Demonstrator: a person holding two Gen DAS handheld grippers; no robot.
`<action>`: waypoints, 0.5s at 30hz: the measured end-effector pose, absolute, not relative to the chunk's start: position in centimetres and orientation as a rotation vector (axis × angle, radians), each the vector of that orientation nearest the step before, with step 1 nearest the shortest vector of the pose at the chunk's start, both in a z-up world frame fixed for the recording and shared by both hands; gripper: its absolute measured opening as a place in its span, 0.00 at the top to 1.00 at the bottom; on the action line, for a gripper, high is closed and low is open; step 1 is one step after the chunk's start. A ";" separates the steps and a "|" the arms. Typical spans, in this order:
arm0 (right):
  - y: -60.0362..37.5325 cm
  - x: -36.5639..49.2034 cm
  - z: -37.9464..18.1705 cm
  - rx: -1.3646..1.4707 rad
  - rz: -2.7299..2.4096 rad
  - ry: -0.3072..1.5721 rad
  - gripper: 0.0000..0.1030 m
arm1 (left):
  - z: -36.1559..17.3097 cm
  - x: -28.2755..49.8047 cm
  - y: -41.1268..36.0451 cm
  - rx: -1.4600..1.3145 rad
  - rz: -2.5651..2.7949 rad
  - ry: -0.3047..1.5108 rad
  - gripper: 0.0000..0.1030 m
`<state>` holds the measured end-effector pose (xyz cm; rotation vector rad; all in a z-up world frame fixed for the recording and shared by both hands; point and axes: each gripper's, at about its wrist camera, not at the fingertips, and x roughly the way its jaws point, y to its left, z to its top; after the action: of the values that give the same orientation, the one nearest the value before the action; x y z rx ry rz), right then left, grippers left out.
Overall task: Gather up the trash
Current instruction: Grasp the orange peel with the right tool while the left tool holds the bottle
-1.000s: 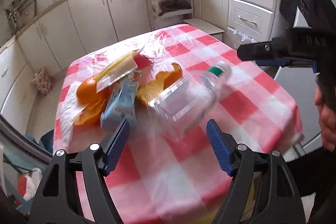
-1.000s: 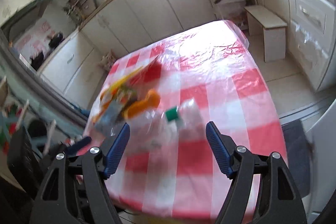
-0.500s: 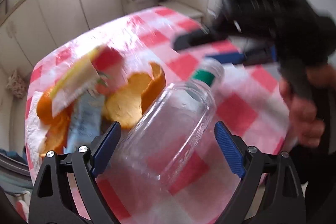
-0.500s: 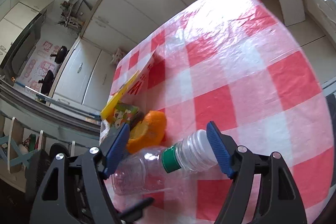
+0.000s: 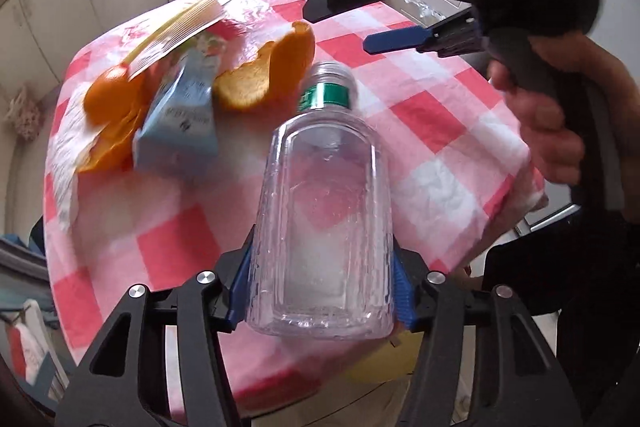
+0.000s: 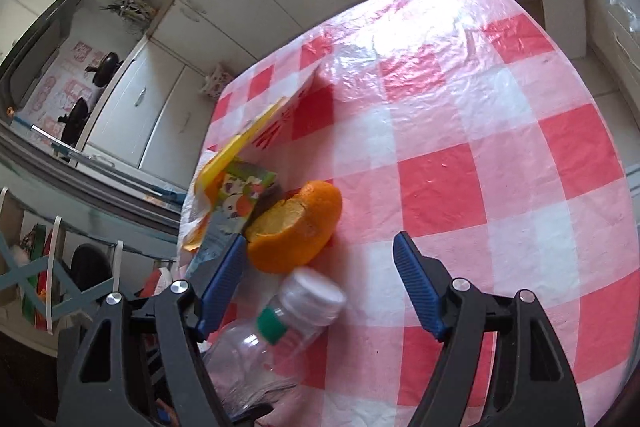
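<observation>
— Since a moment ago we have dropped the left gripper (image 5: 322, 291) down over the clear bottle (image 5: 324, 227), which now sits base-first between its jaws; before, it lay out ahead of them on the tabletop (image 5: 440, 115).

— Are we gripping it yet?

— The jaws are closing, and the blue pads (image 5: 401, 297) sit against both flanks of the bottle near its base, so we judge it clamped, or as good as. We take it low on the body because that is the widest, stiffest part, while the green-banded neck points away from us.

— And the right gripper (image 6: 320, 287)?

— Its jaws stand well apart with nothing pressed between them. The bottle's capped end (image 6: 316, 295) lies between them in that view, untouched. We hold it close, probably to steady the neck or to reach the next piece.

— What else is left?

— The orange peel (image 6: 296, 231), the blue packet (image 5: 180, 123) and the yellow wrapper (image 5: 180, 27) lie bunched beyond the bottle, all waiting on the checked cloth.
</observation>
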<state>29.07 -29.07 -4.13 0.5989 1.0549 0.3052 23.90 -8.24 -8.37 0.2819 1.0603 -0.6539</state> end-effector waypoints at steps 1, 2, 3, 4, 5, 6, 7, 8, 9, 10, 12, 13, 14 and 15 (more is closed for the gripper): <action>-29.1 29.2 -4.4 0.607 0.302 1.062 0.29 | -8.3 23.4 -8.1 0.294 -0.656 1.060 0.48; -29.1 29.4 -4.6 0.619 0.309 1.070 0.29 | -8.3 23.3 -8.0 0.302 -0.659 1.059 0.48; -28.9 29.5 -4.9 0.624 0.316 1.074 0.29 | -8.4 22.8 -8.0 0.312 -0.666 1.057 0.48; -28.6 29.6 -5.0 0.623 0.323 1.077 0.29 | -8.4 22.7 -8.0 0.318 -0.670 1.054 0.47; -28.2 29.8 -5.0 0.615 0.331 1.082 0.30 | -8.5 22.6 -8.1 0.326 -0.669 1.048 0.47; -27.7 30.0 -5.1 0.612 0.336 1.083 0.32 | -8.3 22.7 -7.9 0.326 -0.665 1.049 0.47; -27.2 30.1 -5.2 0.610 0.341 1.088 0.34 | -8.4 22.8 -7.9 0.319 -0.663 1.054 0.47; -26.8 30.3 -5.4 0.600 0.343 1.101 0.38 | -8.7 22.9 -8.0 0.312 -0.653 1.058 0.47; -26.3 30.7 -5.7 0.589 0.341 1.113 0.43 | -8.8 23.0 -8.3 0.314 -0.642 1.057 0.47; -25.9 30.9 -5.9 0.577 0.335 1.124 0.46 | -8.9 23.3 -8.5 0.321 -0.630 1.054 0.47; -25.6 31.1 -6.4 0.564 0.323 1.140 0.59 | -9.1 23.4 -9.0 0.325 -0.610 1.051 0.47; -25.7 31.1 -6.5 0.569 0.317 1.135 0.62 | -9.1 23.3 -9.1 0.323 -0.609 1.045 0.48; -26.0 31.0 -6.4 0.577 0.314 1.127 0.71 | -9.1 23.2 -9.2 0.328 -0.606 1.038 0.48; -26.5 30.9 -6.3 0.587 0.306 1.112 0.79 | -9.0 23.1 -9.3 0.332 -0.603 1.031 0.48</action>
<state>30.91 -26.49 -6.25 0.5867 1.1122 0.3061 23.12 -9.34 -9.05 0.3324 1.0311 -0.6031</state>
